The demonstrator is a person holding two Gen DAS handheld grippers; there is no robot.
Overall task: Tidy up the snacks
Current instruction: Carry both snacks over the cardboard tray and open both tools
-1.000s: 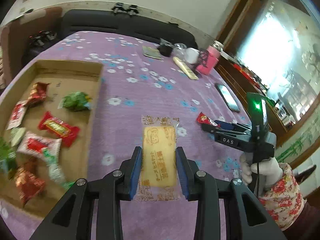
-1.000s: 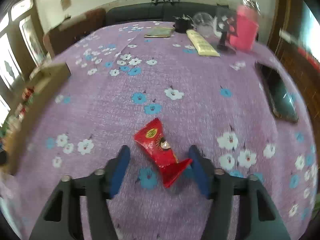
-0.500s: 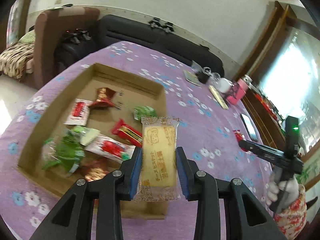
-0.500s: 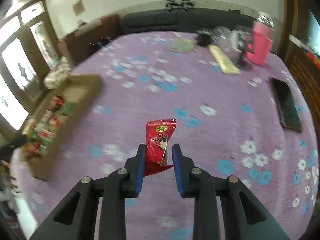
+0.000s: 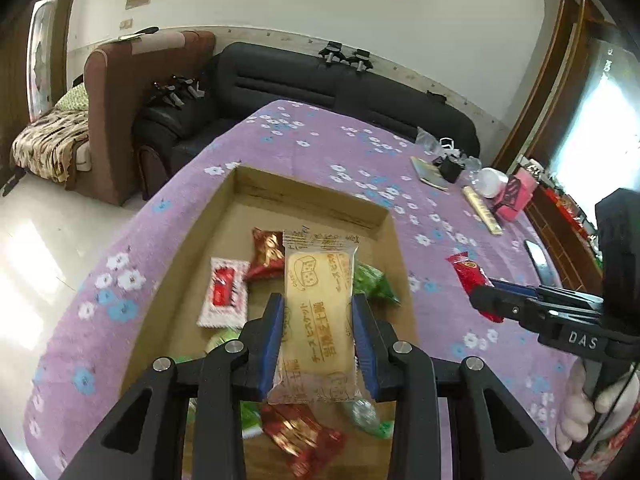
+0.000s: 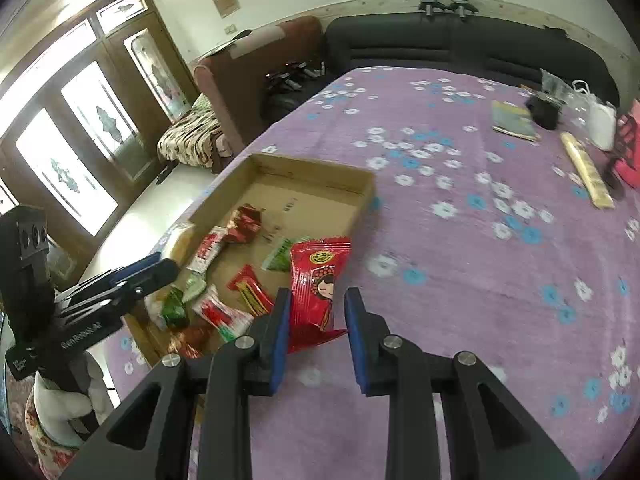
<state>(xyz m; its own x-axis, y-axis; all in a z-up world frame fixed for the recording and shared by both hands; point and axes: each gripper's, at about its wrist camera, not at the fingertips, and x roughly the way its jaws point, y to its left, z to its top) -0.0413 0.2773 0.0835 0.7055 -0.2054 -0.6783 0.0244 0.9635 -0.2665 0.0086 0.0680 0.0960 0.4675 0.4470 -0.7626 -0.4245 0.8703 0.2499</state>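
My left gripper [image 5: 318, 316] is shut on a yellow biscuit packet [image 5: 319, 312] and holds it above the shallow cardboard box [image 5: 304, 194], which holds several wrapped snacks. My right gripper [image 6: 316, 320] is shut on a red snack packet [image 6: 316, 280] and holds it above the purple tablecloth, next to the box's right wall [image 6: 362, 208]. In the left wrist view the right gripper [image 5: 500, 304] and its red packet [image 5: 472, 280] show at right. In the right wrist view the left gripper [image 6: 132, 276] shows at left over the box.
The table has a purple flowered cloth [image 6: 480, 240]. At its far end lie a booklet [image 6: 514, 122], a long cream packet [image 6: 586, 172], a black item [image 6: 544, 110], a white cup [image 6: 600, 124] and a pink object [image 6: 630, 140]. A phone [image 5: 538, 258] lies at right. Sofas stand behind.
My left gripper carried the biscuit packet from over the cloth to above the box. My right gripper closed on the red packet, lifted it off the cloth and brought it toward the box.
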